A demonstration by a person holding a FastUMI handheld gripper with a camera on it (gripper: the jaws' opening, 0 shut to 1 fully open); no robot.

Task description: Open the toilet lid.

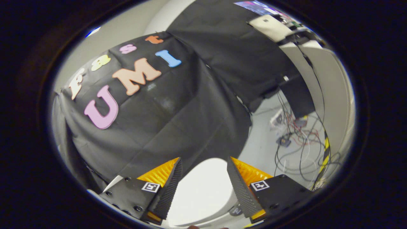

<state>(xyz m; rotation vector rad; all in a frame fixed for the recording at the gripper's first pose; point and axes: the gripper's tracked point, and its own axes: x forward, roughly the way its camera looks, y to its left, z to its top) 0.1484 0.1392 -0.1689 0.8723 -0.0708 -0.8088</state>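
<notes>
A: What's the main risk from here?

B: Slipping off. The toilet lid (203,190) is smooth and rounded, and I can't make out a front lip to hook from this angle. If the fingers come in tilted, as the whole view is now, one could skate across the top rather than catch under the edge. Pushing down instead of lifting would just press the lid shut.

A: Anything else in the way?

B: The black cloth wall (178,127) hangs right behind the toilet. A lid swung up fast could knock into it. There's also a tangle of cables (299,140) on the floor (264,149) off to one side, well apart from the lid, so I'd judge those harmless unless the hand wanders.

A: And the gripper (204,181)?

B: Its jaws stand wide apart, holding nothing. No finger touches the lid as far as I can tell.

A: Where does the lid sit against them?

B: It shows in the gap between the two fingers and below them, still down, it seems.
</notes>
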